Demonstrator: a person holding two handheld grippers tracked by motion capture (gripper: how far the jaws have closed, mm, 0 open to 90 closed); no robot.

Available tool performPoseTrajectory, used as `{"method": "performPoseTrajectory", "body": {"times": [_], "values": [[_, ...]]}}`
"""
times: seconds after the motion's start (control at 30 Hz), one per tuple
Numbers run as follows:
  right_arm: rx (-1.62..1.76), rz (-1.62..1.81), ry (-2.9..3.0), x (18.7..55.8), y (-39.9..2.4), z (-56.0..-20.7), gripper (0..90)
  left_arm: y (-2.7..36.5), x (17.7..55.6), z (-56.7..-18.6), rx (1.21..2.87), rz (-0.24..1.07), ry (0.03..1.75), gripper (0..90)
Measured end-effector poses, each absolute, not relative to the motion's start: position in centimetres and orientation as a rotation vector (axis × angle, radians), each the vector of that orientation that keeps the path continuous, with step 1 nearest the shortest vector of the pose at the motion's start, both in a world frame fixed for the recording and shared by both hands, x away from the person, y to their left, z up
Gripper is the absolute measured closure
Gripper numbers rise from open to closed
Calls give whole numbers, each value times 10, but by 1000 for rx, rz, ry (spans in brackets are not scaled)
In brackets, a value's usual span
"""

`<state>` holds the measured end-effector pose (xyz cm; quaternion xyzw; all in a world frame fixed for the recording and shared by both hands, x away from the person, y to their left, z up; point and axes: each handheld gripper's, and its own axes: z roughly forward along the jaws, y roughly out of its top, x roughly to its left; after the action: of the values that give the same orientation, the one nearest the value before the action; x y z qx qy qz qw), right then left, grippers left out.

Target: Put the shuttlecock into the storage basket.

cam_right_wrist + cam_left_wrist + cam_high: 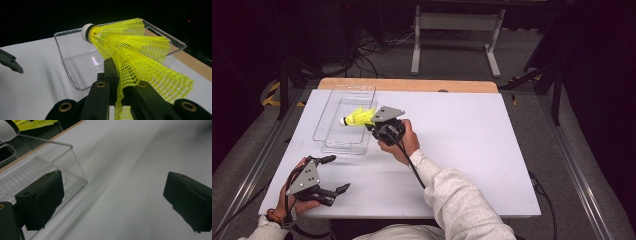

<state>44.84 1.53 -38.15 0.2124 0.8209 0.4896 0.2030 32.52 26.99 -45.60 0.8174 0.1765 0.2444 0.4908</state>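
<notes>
One shuttlecock (130, 50) in R gripper (117, 75) jaws.

The shuttlecock (135, 57) has a skirt of thin yellow plastic mesh and a smooth white cap. The storage box (343, 120) is clear, glossy plastic with a faint grid on its floor. The table (472, 135) is matt white with a wooden far edge. The gripper pads (47, 197) look matt black and rubbery.

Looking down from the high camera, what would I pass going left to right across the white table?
Left claw, open, near the front edge → clear plastic box → yellow mesh shuttlecock above the box → right claw gripping its skirt → bare white table.
</notes>
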Motion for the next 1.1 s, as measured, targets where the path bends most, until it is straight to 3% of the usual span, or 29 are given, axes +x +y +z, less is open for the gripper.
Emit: {"method": "performPoseTrajectory", "body": {"times": [1.1], "values": [[534,1371,2412,463,71,-386,883,273,319,-456,1976,595,441,41]]}}
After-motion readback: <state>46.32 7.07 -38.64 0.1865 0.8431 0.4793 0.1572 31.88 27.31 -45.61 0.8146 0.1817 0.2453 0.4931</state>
